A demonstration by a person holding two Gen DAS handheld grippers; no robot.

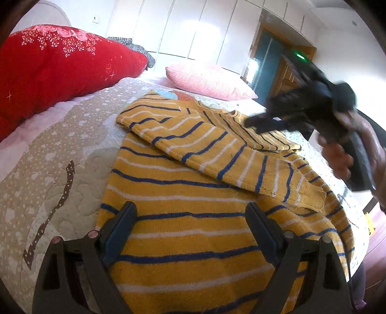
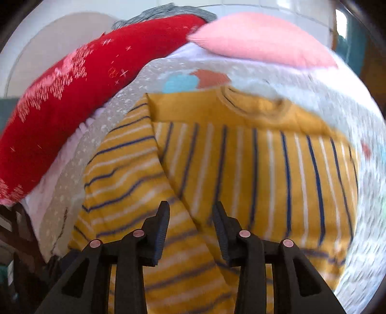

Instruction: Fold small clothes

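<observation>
Quilted bed (image 1: pixel 60 149) by white wardrobes carries a yellow striped sweater (image 1: pixel 183 217), laid flat with one sleeve (image 1: pixel 217 157) folded across its chest.

Left gripper (image 1: pixel 190 231) hovers over the hem, jaws spread wide and empty; right gripper (image 2: pixel 190 231) has jaws parted, gripping nothing. Soft, light, floppy knit, probably best pinched at hem or cuff.

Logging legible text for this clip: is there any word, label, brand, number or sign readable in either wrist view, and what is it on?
None: no readable text in either view.
Yellow striped sweater: stripes only, no label showing.
Red pillow: flower and star print, no lettering.
Pink pillow: plain.
Quilt: dots and patchwork shapes only.
Small wall fitting: too small to read.
</observation>
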